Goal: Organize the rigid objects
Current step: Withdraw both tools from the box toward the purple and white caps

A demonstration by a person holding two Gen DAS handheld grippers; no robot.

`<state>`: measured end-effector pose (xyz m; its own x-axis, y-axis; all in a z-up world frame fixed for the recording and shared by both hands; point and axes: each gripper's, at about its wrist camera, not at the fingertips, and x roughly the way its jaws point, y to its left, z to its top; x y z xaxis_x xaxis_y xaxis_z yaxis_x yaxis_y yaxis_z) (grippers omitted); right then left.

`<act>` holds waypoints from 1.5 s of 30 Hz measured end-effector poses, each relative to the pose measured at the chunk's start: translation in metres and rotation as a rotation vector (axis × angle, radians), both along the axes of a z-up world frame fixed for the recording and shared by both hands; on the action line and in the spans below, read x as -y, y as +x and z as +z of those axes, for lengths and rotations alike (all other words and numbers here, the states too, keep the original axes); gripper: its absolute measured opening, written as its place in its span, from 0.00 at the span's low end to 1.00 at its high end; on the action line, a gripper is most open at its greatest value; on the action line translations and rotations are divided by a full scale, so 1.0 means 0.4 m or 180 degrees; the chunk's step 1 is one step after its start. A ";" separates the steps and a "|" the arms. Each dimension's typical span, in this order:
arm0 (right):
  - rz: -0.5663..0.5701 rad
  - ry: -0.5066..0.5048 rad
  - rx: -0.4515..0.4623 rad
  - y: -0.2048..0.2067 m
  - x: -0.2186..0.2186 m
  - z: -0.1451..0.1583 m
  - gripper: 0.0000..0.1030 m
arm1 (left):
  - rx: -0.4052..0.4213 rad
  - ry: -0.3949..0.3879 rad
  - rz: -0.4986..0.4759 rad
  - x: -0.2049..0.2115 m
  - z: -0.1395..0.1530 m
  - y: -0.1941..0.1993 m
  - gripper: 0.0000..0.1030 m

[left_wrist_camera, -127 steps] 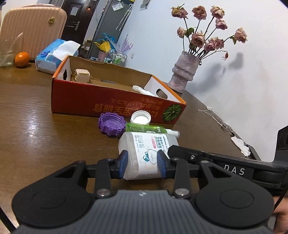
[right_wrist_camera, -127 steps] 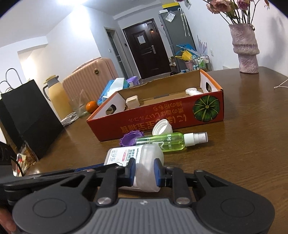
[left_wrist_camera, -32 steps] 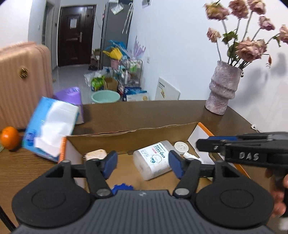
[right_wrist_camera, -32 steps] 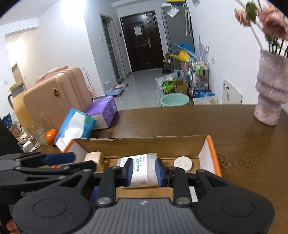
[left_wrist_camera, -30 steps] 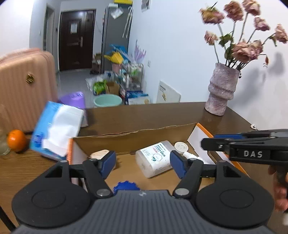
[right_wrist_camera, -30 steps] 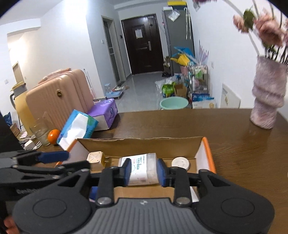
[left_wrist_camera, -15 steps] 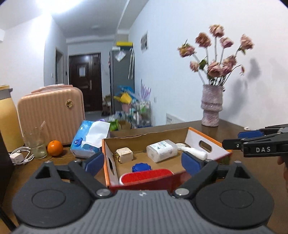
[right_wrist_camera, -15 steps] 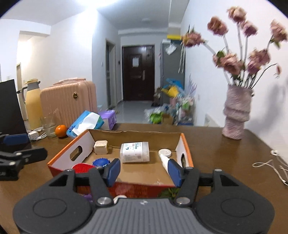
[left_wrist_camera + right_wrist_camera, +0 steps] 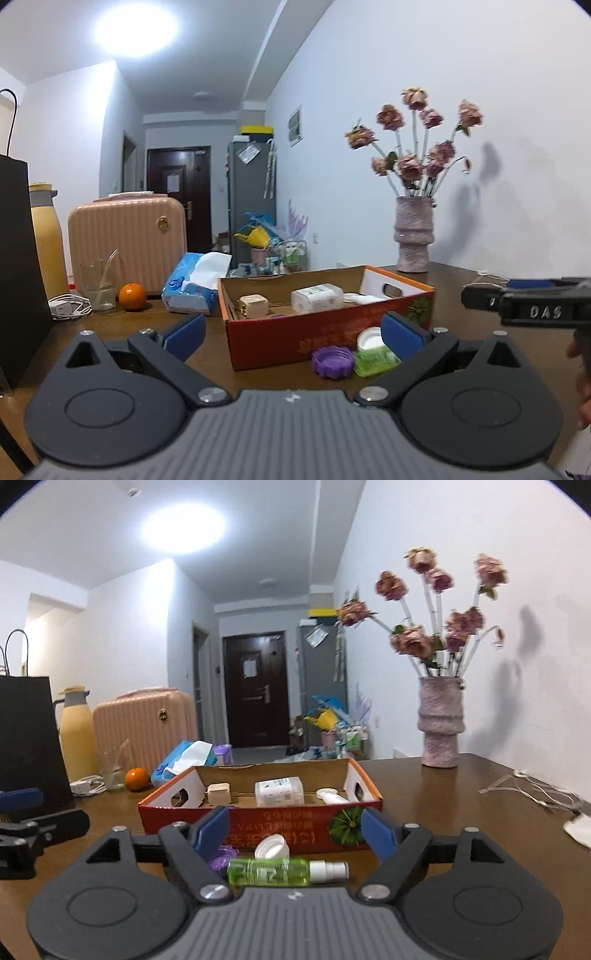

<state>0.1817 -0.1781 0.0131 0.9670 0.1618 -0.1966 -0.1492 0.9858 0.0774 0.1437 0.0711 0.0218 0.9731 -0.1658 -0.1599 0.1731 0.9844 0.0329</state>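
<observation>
Blue-padded, the left gripper (image 9: 293, 332) hangs above the wooden table (image 9: 110, 325) with jaws opening wide and gripping nothing; past it the red cardboard box (image 9: 325, 332) holds the white bottle (image 9: 317, 297), with a purple cap (image 9: 332, 362) lying just before it. In the right wrist view the right gripper (image 9: 293, 830) is likewise empty, jaws opening, a green spray bottle (image 9: 273, 871) on the table below them.

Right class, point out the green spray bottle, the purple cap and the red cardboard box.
green spray bottle (image 9: 267, 872), right wrist view, middle of its green body
purple cap (image 9: 332, 362), left wrist view, its ridged side
red cardboard box (image 9: 295, 829), right wrist view, its printed front wall
</observation>
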 end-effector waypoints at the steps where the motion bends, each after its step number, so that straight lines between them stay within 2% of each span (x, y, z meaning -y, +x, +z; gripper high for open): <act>1: -0.0059 0.0026 0.0016 -0.019 0.001 -0.016 0.77 | 0.0036 0.0030 -0.0003 0.001 -0.009 -0.023 1.00; 4: -0.0147 -0.0054 0.0000 -0.062 -0.004 -0.066 0.78 | 0.0108 0.0086 0.0026 -0.005 -0.039 -0.086 1.00; 8: -0.0154 -0.0315 -0.0053 -0.066 -0.027 -0.096 0.78 | -0.0005 -0.0080 0.0141 -0.021 -0.078 -0.137 1.00; 12: -0.0265 -0.0121 0.0080 -0.081 -0.039 -0.109 0.79 | 0.0066 0.0017 0.0031 -0.013 -0.093 -0.157 1.00; 15: -0.0292 -0.0114 0.0091 -0.075 -0.056 -0.119 0.81 | 0.0114 0.0026 0.0095 -0.016 -0.099 -0.156 1.00; 19: -0.0272 -0.0009 0.0029 -0.058 -0.062 -0.130 0.85 | 0.0077 -0.0044 0.0167 -0.027 -0.115 -0.148 1.00; 29: -0.0375 0.0073 -0.0069 -0.055 -0.042 -0.162 0.85 | 0.0024 -0.0047 0.0178 -0.016 -0.139 -0.135 1.00; 33: -0.0456 0.0017 -0.0048 -0.039 -0.034 -0.143 0.85 | -0.0103 0.0010 0.0179 -0.002 -0.135 -0.105 1.00; 37: -0.0560 0.0058 -0.0261 0.006 -0.018 -0.113 0.85 | -0.0197 0.0017 0.0256 -0.006 -0.121 -0.067 1.00; 40: -0.0427 0.0175 -0.0359 0.028 0.004 -0.097 0.85 | -0.0360 -0.0090 0.0315 -0.015 -0.118 -0.027 1.00; 45: -0.0086 -0.0012 -0.0549 0.080 0.014 -0.085 0.83 | -0.0807 -0.0399 0.0155 -0.023 -0.097 0.059 1.00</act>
